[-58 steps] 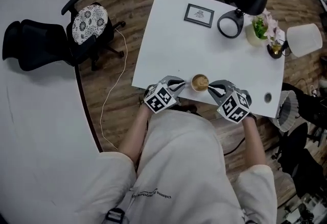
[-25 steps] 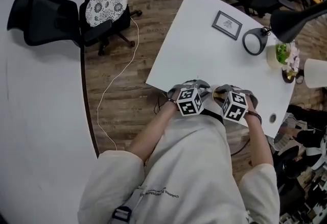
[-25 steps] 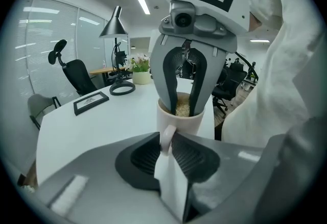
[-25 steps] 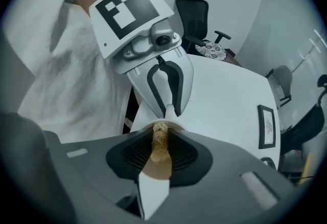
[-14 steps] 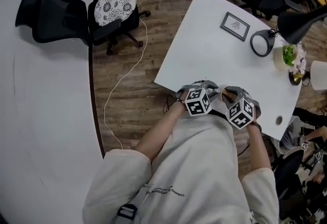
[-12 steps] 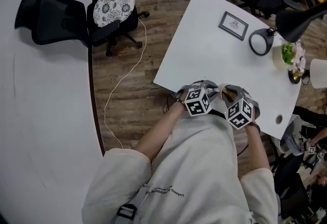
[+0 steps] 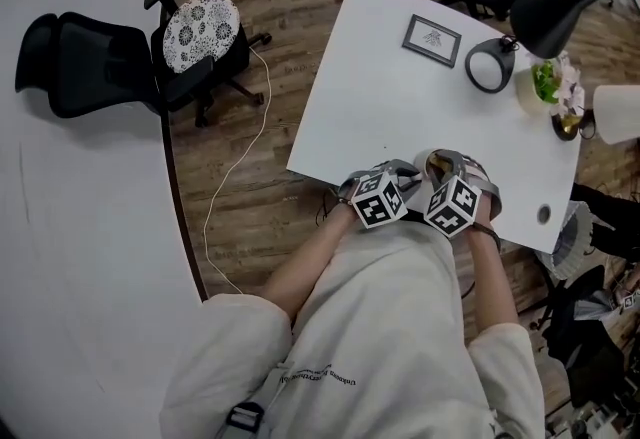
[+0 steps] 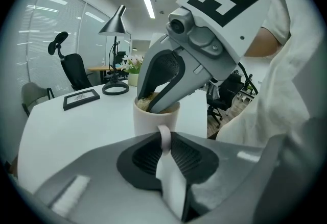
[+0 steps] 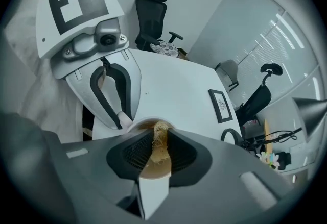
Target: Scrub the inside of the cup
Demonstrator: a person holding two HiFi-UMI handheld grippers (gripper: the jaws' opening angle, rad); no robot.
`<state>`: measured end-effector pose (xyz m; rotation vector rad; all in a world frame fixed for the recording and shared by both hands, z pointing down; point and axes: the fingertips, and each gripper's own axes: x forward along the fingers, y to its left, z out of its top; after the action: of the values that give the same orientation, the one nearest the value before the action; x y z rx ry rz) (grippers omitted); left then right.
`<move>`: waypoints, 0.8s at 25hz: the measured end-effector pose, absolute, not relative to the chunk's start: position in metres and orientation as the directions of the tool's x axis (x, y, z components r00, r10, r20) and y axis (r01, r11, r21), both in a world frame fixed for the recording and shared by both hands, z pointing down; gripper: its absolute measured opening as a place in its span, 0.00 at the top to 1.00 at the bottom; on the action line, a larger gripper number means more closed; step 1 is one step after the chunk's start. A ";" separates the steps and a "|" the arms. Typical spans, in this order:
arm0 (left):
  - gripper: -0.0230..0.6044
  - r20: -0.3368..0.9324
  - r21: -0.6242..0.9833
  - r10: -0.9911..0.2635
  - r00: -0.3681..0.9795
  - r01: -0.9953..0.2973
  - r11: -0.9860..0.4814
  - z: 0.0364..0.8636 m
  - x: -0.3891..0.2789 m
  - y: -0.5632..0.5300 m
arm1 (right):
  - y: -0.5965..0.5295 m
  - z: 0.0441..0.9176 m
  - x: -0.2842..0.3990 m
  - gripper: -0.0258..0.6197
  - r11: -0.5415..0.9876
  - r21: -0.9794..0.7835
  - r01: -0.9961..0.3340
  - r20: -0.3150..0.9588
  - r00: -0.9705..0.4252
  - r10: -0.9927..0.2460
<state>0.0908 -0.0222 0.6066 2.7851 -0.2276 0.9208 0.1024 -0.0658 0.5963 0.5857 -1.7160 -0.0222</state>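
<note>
Two grippers meet over one cup (image 8: pixel 153 117) at the white table's (image 7: pixel 370 97) near edge. Left gripper (image 8: pixel 164 152) is clamped on the cup's handle (image 8: pixel 164 133). Right gripper (image 9: pixel 156 150), at the left one's 3 o'clock, pinches one tan fibrous scrubber (image 9: pixel 160 139), tip down in the cup. Beyond the cup: one framed card (image 7: pixel 432 39) at 12 o'clock, one black lamp (image 7: pixel 545 15) at 1 o'clock.

The cup (image 8: pixel 148 121) is white, the scrubber (image 9: pixel 159 144) straw-tan, the table (image 7: pixel 380 97) white. The office chair (image 7: pixel 90 67) is black, its cushion (image 7: pixel 200 27) black-and-white floral, and the plank floor (image 7: pixel 250 157) brown.
</note>
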 end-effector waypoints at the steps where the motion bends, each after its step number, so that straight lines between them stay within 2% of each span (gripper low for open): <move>1: 0.88 0.599 0.144 -0.085 0.796 -0.211 -0.967 0.606 0.091 -0.022 | -0.067 0.597 0.106 0.80 0.876 0.331 -0.352 0.918 -0.094 -0.385; 6: 0.87 0.594 0.153 -0.104 0.798 -0.239 -0.959 0.605 0.092 -0.024 | -0.064 0.597 0.118 0.80 0.920 0.288 -0.267 0.953 -0.009 -0.301; 11: 0.87 0.594 0.155 -0.106 0.797 -0.243 -0.958 0.604 0.090 -0.021 | -0.050 0.597 0.122 0.80 0.959 0.173 -0.222 0.985 0.033 -0.170; 16: 0.87 0.595 0.152 -0.096 0.798 -0.230 -0.961 0.605 0.090 -0.015 | -0.040 0.598 0.117 0.80 0.966 0.028 -0.257 1.000 -0.003 -0.030; 20: 0.87 0.598 0.146 -0.095 0.795 -0.225 -0.963 0.604 0.089 -0.014 | -0.038 0.598 0.111 0.80 0.945 -0.061 -0.322 0.996 -0.080 0.037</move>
<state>0.0892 -0.0144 0.6043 2.7752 -0.2502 0.9086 0.1112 -0.0379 0.5980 0.2220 -1.6279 0.3014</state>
